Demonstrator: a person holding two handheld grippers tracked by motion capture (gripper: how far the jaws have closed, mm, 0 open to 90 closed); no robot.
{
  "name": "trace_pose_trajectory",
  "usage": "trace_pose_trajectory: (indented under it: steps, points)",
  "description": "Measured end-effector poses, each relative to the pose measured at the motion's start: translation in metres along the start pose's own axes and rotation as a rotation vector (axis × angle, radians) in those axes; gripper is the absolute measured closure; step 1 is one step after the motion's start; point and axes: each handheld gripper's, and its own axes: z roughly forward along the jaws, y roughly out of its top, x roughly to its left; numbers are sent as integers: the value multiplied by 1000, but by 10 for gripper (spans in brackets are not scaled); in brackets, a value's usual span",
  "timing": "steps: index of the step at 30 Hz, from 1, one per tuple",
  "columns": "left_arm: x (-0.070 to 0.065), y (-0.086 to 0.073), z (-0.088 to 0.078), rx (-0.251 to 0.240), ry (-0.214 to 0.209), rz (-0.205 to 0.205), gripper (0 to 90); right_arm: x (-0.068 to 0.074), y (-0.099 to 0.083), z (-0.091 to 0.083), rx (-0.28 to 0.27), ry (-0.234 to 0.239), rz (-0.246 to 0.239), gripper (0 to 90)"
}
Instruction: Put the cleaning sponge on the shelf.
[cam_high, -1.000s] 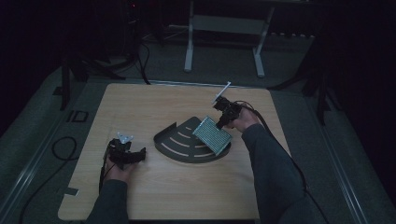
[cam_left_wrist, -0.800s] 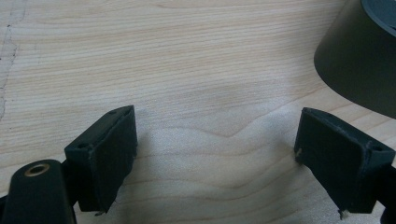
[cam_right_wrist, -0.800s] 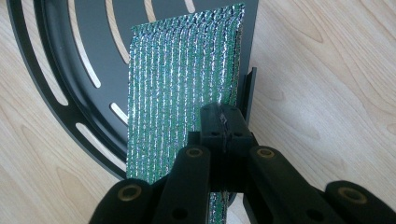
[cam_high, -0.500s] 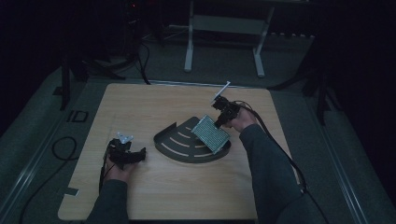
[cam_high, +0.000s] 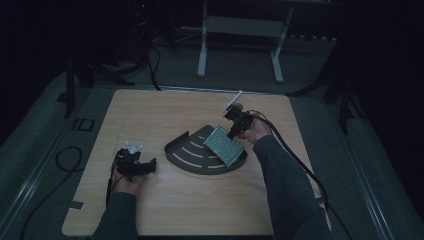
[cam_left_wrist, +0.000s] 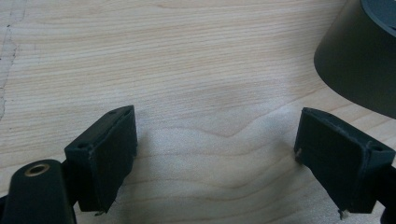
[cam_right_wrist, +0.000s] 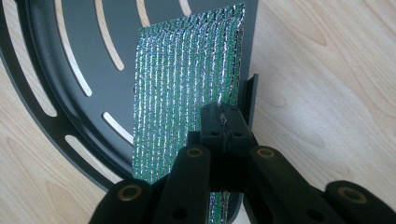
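Foil pad (cam_high: 224, 146), green-silver and ribbed: lies tilted over the right part of the dark slotted tray (cam_high: 192, 155), one edge at the tray's straight side. Right gripper (cam_high: 235, 129): jaws pinched together on the pad's edge nearest the tray's right corner. Left gripper (cam_high: 146, 166): jaws spread wide with nothing between them, resting on the wooden table (cam_high: 165, 112) just left of the tray.
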Motion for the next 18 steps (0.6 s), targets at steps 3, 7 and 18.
trace_pose_trajectory:
  steps: [3, 7, 18]
  points:
    - [0, 0, 0, 0, 0, 0, 136, 1, -1, 3, 6, -4, 2, 896]
    - [0, 0, 0, 0, 0, 0, 136, 0, -4, 8, 10, -1, 7, 896]
    - [0, 0, 0, 0, 0, 0, 136, 3, -6, 18, 33, -44, -7, 896]
